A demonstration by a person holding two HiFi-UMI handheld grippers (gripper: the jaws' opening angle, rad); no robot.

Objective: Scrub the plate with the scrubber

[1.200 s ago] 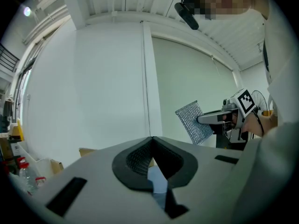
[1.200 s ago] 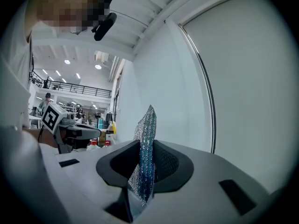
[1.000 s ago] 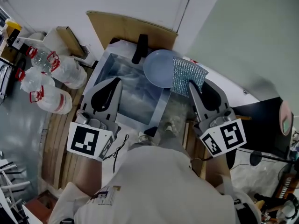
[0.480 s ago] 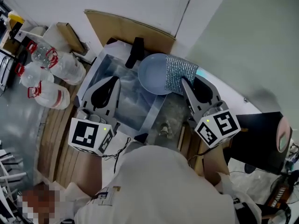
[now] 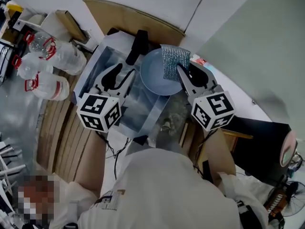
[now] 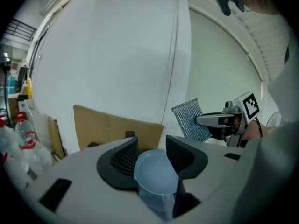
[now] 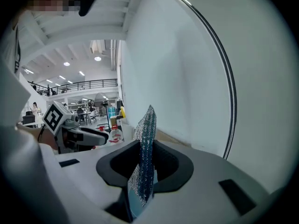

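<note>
Two worries: my left claw, jaws just opened wide, has the plate in its gap but unpinched, loose at the sink edge. Pressing down the scrubber clamped in my right claw could skid it.

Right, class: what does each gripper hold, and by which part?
The right gripper pinches the silver mesh scrubber by its lower edge. The left gripper holds nothing: its jaws have just been opening, with the blue plate in the gap, ungripped.
</note>
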